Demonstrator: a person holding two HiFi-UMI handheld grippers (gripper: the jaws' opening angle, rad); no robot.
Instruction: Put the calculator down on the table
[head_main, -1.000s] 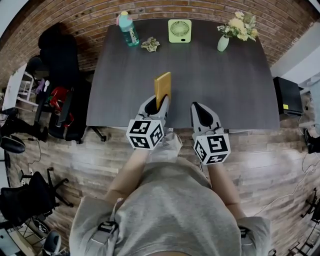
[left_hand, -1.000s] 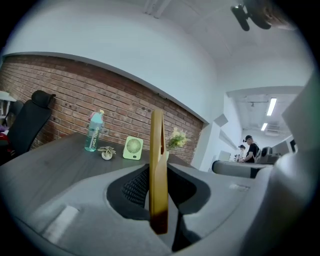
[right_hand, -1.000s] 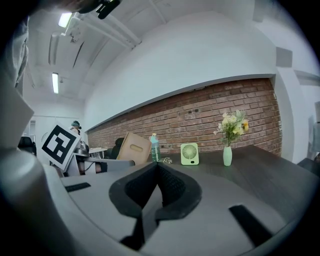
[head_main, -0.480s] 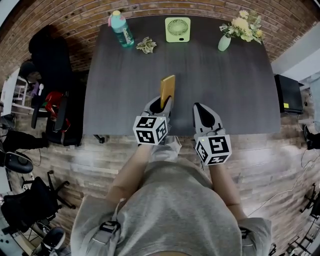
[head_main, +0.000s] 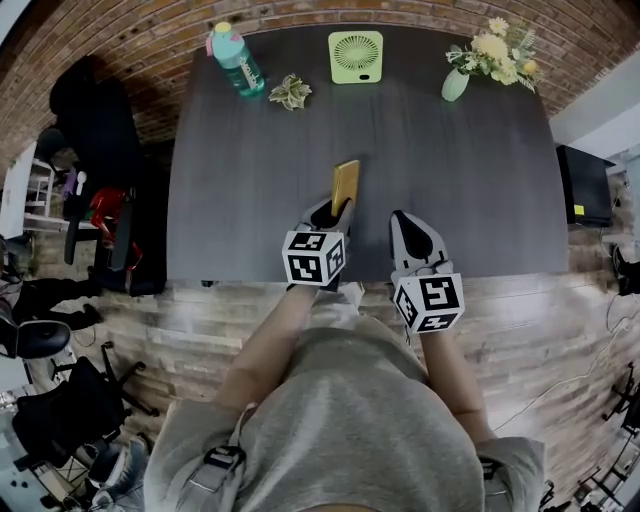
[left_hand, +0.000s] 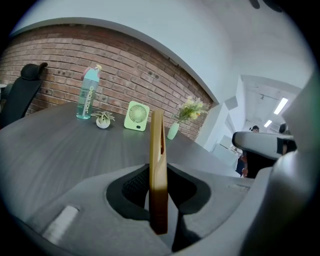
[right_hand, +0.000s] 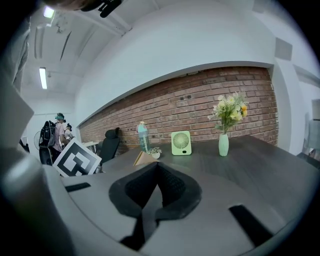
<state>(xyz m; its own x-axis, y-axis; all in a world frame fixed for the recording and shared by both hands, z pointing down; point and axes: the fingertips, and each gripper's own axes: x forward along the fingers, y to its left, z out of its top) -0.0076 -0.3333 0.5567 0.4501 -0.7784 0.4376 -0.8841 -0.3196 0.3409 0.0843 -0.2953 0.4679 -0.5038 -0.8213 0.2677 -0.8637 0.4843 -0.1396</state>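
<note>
The calculator (head_main: 345, 183) is a thin tan slab held on edge over the front middle of the dark table (head_main: 470, 180). My left gripper (head_main: 335, 211) is shut on its lower end. In the left gripper view the calculator (left_hand: 157, 160) stands upright between the pads of the left gripper (left_hand: 159, 175), above the tabletop. My right gripper (head_main: 405, 224) hovers just to the right of it, shut and holding nothing. The right gripper view shows that gripper (right_hand: 156, 170) with its pads together, and the calculator's corner (right_hand: 142, 158) to the left.
Along the table's far edge stand a teal bottle (head_main: 237, 58), a small potted plant (head_main: 291, 91), a green fan (head_main: 356, 56) and a vase of flowers (head_main: 470, 65). Black office chairs (head_main: 100, 130) crowd the left side. A black box (head_main: 583, 185) sits on the floor at right.
Both grippers have moved forward over the table's front edge and sunk lower. The left one still holds the calculator on edge, now farther in over the tabletop.
</note>
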